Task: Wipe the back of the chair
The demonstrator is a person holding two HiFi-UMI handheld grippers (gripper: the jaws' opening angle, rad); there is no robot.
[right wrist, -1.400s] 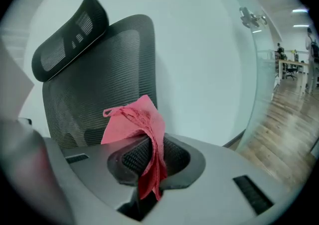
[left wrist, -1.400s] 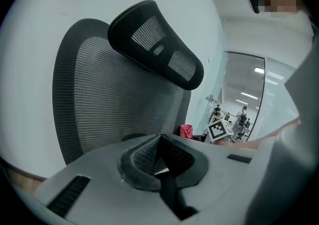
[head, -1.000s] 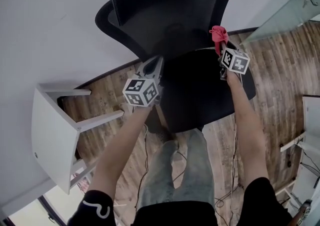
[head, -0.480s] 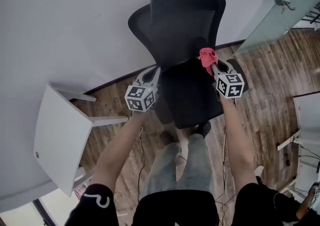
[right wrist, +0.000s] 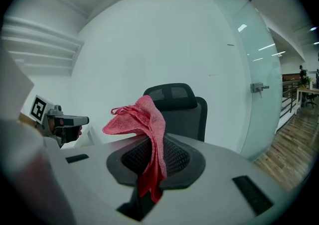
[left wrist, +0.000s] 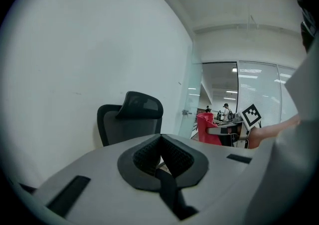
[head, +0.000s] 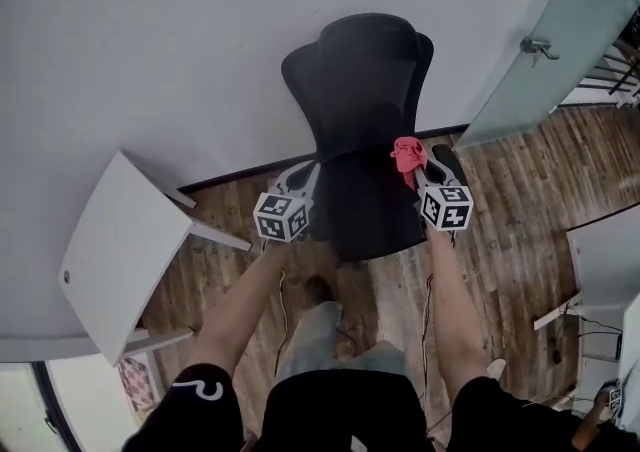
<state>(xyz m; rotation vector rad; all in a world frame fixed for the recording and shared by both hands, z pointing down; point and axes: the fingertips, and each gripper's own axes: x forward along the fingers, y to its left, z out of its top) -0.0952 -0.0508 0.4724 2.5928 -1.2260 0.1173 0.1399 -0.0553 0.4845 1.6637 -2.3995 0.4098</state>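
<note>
The black office chair [head: 362, 90] stands against the white wall, its mesh back and headrest facing me. My right gripper [head: 415, 165] hovers over the seat's right edge, shut on a red cloth [head: 407, 152] that sticks up from its jaws. In the right gripper view the red cloth [right wrist: 143, 125] drapes over the right gripper [right wrist: 148, 158], with the chair [right wrist: 180, 109] beyond. My left gripper [head: 304, 174] is at the seat's left edge, apart from the chair. The left gripper view shows this left gripper [left wrist: 160, 156] shut with nothing in it, and the chair [left wrist: 130, 123] ahead.
A white table [head: 115, 250] stands tilted in view at the left. A frosted glass door [head: 560, 30] with a metal handle is at the right. Cables [head: 430, 310] trail over the wood floor [head: 510, 230]. White furniture [head: 610, 260] sits at the far right.
The chair now looks smaller and farther off, as the view has drawn back. Both grippers stay at the seat's sides; the right still holds the red cloth.
</note>
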